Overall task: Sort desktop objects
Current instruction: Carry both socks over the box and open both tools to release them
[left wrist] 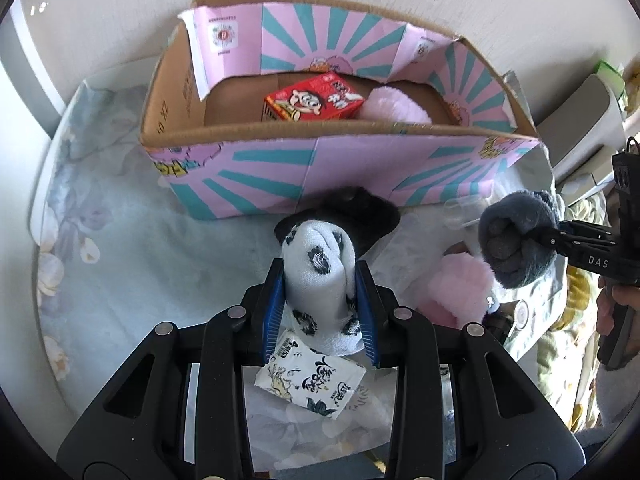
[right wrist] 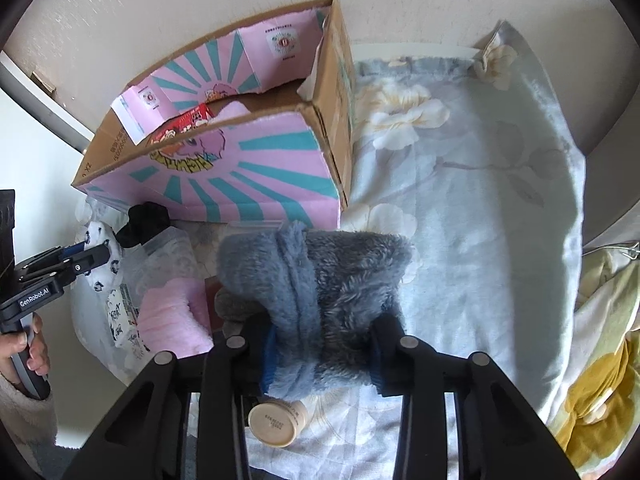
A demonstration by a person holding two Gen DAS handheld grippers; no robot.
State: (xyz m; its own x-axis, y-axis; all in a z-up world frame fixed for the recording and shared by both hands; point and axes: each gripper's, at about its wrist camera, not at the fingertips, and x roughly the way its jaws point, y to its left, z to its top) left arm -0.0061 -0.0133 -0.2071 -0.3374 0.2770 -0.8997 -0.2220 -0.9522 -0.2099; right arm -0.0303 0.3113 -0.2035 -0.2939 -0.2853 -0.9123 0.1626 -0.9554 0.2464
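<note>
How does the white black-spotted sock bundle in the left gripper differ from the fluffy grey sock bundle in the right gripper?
The white black-spotted sock bundle is smooth knit with a printed pattern; the fluffy grey sock bundle is plain and shaggy. The white one looks slimmer between its pads; the grey one bulges past them. Both are rolled, and each is clamped in a gripper near the pink-and-teal cardboard box.

box (left wrist: 312,168) front wall blocks ahead | open top free | cloth (right wrist: 460,200) right clear
</note>
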